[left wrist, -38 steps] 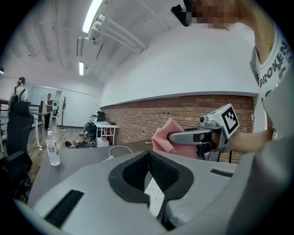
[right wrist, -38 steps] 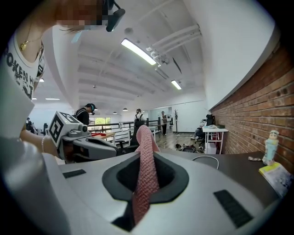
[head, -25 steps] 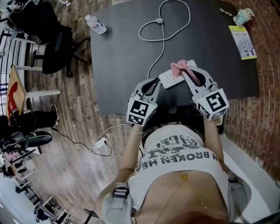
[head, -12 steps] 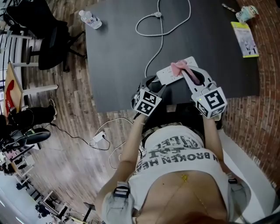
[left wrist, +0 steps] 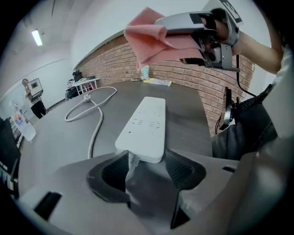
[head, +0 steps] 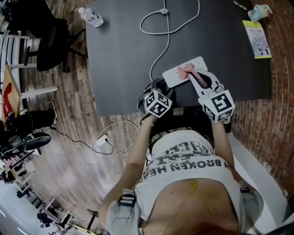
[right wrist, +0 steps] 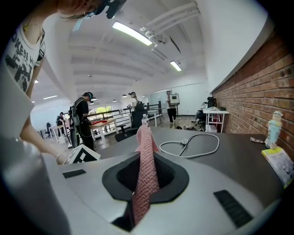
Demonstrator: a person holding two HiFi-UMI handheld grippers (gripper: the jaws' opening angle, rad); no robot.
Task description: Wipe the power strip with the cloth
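Note:
A white power strip (head: 173, 75) lies on the dark table (head: 124, 69) near its front edge, its white cable (head: 158, 32) looping away to the far side. My left gripper (head: 161, 90) is open, and its jaws have just been opening. In the left gripper view the strip's (left wrist: 147, 124) near end sits between the fingertips of the left gripper (left wrist: 147, 166), and the pads do not press on it. My right gripper (head: 198, 79) is shut on a pink cloth (head: 186, 70), held over the strip's right part. The cloth (right wrist: 146, 165) stands up out of the right gripper (right wrist: 145, 180).
A water bottle (head: 90, 17) stands at the table's far left corner. A yellow-green booklet (head: 260, 40) and a small pale cup (head: 259, 11) sit at the far right. A black chair (head: 50, 41) stands left of the table. Brick flooring runs along the right.
My left gripper has dropped toward the table's front edge and tipped downward at the strip's near end. The right gripper and cloth have sunk a little.

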